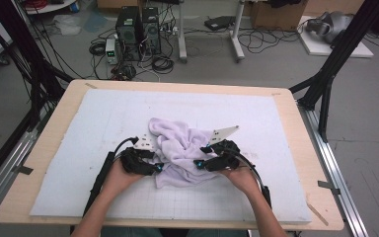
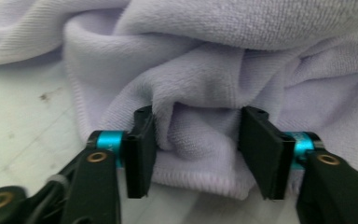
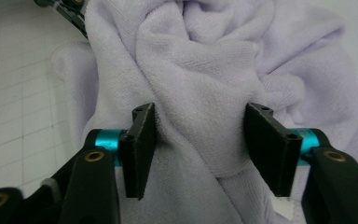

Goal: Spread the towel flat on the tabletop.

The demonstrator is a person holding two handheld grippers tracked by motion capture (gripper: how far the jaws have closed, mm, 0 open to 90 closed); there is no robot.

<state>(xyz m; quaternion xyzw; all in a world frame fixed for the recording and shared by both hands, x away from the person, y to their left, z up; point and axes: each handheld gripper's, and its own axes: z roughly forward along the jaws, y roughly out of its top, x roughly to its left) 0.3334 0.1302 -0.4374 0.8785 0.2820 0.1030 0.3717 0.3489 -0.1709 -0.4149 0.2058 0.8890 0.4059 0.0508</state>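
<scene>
A crumpled lilac towel (image 1: 182, 148) lies in the middle of the white mat (image 1: 103, 128). My left gripper (image 1: 159, 167) is at the towel's left near edge, and my right gripper (image 1: 200, 157) is at its right side. In the left gripper view the left gripper (image 2: 196, 140) stands half open around a raised fold of the towel (image 2: 214, 56) near its hem, and the pads flank the fold without squeezing it. In the right gripper view the right gripper (image 3: 198, 140) straddles a thick ridge of the towel (image 3: 205, 56) in the same way.
The mat covers a wooden table (image 1: 54, 138) whose edges show all round. Bare mat lies left, right and behind the towel. Beyond the table, computers (image 1: 138, 32), cables and black frame legs stand on the floor. Part of the left gripper (image 3: 70, 9) shows at the top left.
</scene>
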